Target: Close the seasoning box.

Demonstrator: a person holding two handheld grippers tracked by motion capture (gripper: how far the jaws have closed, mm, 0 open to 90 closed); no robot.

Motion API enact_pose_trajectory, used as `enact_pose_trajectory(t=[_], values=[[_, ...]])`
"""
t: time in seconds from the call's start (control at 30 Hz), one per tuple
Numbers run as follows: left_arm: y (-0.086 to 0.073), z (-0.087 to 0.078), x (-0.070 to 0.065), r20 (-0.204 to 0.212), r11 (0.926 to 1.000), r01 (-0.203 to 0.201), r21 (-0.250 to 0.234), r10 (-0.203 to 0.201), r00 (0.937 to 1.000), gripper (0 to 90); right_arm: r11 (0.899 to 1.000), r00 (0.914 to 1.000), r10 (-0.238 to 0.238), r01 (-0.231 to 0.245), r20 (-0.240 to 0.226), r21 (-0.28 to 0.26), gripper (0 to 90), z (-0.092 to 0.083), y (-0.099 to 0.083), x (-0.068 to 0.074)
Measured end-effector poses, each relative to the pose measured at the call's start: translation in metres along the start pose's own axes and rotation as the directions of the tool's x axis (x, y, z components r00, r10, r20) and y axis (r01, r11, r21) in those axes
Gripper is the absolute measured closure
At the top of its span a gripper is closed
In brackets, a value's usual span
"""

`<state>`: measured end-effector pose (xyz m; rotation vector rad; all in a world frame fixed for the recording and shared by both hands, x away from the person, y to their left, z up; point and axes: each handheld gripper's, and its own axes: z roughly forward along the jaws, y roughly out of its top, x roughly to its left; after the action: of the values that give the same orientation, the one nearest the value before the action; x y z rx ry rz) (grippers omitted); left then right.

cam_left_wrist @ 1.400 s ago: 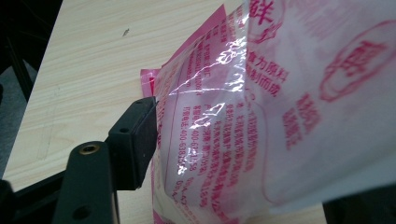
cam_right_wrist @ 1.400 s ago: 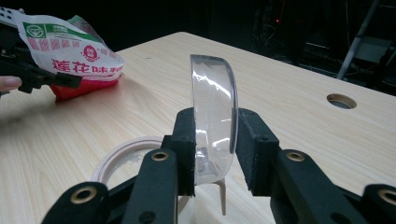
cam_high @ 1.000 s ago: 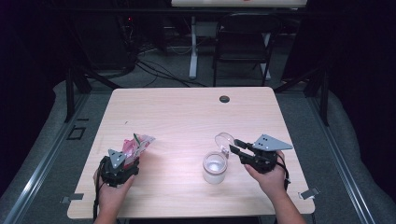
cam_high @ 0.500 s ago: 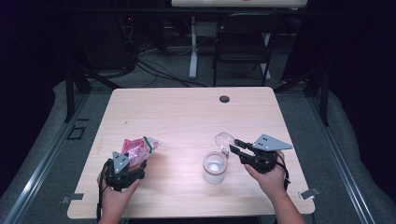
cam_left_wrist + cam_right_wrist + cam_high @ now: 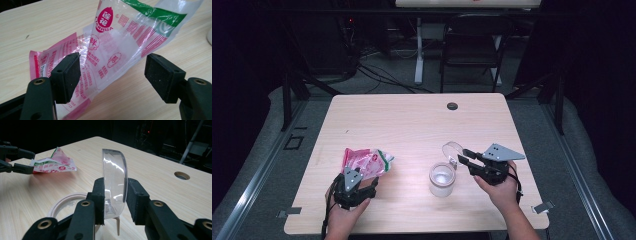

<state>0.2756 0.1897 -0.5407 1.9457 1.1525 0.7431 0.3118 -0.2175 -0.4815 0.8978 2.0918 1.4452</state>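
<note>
Tabletop [image 5: 412, 125] pale wood-grain laminate, rounded corners, dark round grommet [image 5: 452, 106] near far edge; dim room beyond, folding chair [image 5: 472, 47], floor cables. Crinkled clear plastic packet [image 5: 364, 162], pink and green print, lies on table between spread pads of left gripper [image 5: 362, 176]; jaws just opened, not pressing. Right gripper [image 5: 464, 156] pinches clear domed lid [image 5: 115, 180] on edge, just above open glass jar [image 5: 442, 179]

On the plastic seasoning packet [image 5: 117, 47] we read "LIANHUA" in a red lotus-shaped emblem at its 12 o'clock end, and single Chinese characters, "鲜" among them, in round seals below.
</note>
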Motion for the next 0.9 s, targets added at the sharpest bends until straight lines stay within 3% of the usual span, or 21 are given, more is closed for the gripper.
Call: enact_pose_trajectory(t=[0.4,0.9], values=[[0.004,-0.003,-0.016,0.018,0.9990,-0.043,-0.005,0.043,0.9989,29.5,1.000,1.0000,-0.004,0.004,-0.008,0.002,69.4,0.001,0.001,-0.001],[0.004,-0.010,-0.008,-0.002,0.9993,-0.023,-0.030,0.022,0.9997,29.7,1.000,1.0000,-0.006,0.006,-0.007,0.004,69.3,0.004,0.001,0.002]])
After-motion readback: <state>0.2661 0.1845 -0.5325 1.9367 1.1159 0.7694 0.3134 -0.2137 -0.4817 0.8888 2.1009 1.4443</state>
